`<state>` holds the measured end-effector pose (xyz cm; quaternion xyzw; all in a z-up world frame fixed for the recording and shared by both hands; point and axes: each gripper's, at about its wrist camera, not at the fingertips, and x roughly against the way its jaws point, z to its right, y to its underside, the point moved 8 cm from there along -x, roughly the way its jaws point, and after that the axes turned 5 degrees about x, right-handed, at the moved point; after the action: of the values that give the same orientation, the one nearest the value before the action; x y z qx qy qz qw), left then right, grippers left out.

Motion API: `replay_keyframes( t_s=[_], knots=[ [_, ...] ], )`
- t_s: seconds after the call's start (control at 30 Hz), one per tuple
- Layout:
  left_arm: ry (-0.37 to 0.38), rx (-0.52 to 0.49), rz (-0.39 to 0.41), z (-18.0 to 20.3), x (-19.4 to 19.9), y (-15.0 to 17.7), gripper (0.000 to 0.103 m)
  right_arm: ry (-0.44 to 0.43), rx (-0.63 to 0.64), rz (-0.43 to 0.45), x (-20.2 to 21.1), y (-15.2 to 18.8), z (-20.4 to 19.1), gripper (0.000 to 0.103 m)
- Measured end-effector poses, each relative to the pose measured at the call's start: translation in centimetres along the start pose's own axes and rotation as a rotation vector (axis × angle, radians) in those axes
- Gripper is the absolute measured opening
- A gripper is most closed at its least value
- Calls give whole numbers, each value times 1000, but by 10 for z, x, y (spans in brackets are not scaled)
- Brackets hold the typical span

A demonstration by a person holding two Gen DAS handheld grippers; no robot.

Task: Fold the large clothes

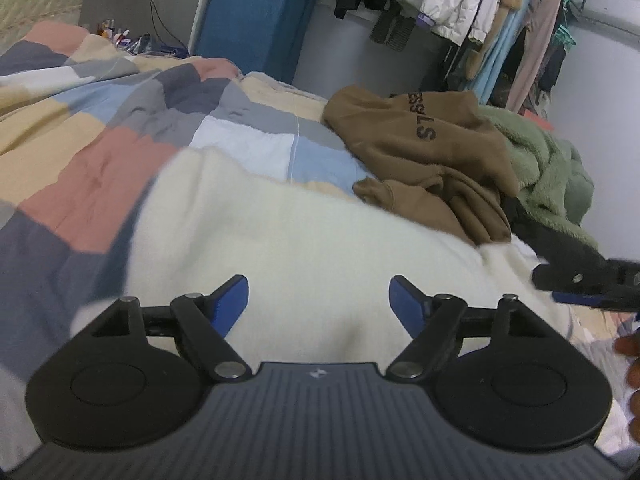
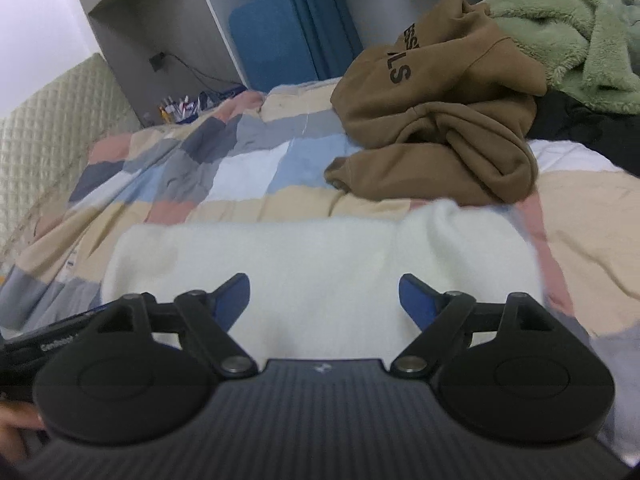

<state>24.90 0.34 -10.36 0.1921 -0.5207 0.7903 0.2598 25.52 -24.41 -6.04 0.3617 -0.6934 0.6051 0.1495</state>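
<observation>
In the left wrist view, the left hand-held gripper point(image 1: 319, 300) is being held apart and empty over the fluffy cream-white garment point(image 1: 304, 232) lying on the patchwork bed quilt point(image 1: 92, 148). In the right wrist view, the right hand-held gripper point(image 2: 325, 300) is likewise being held apart above the cream-white garment point(image 2: 320, 256); edges should be squared before regrasping.

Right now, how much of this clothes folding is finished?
The white fleece garment already lies as a neat folded rectangle on the patchwork quilt. Nothing is in hand: the left gripper and right gripper are both open above it. The crumpled brown hoodie and green fleece remain unfolded.
</observation>
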Motion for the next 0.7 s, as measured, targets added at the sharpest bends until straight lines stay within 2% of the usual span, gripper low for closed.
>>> replay_keyframes(
  t_s=[0.13,0.27,0.37,0.5,0.6,0.7],
  knots=[
    [13,42,-37,-4,16,20,84,68,70,-30,38,8,-19,83],
    [49,105,-95,-6,21,37,85,81,107,-52,81,10,-40,83],
    [73,167,-133,-9,17,47,85,85,182,-70,104,13,-61,83],
    [120,281,-158,-16,9,52,86,42,173,-161,110,23,-75,83],
    [113,318,-163,-20,5,55,86,34,179,-162,110,25,-77,83],
    [108,361,-175,-29,2,57,86,7,120,-160,109,21,-76,83]
  ],
)
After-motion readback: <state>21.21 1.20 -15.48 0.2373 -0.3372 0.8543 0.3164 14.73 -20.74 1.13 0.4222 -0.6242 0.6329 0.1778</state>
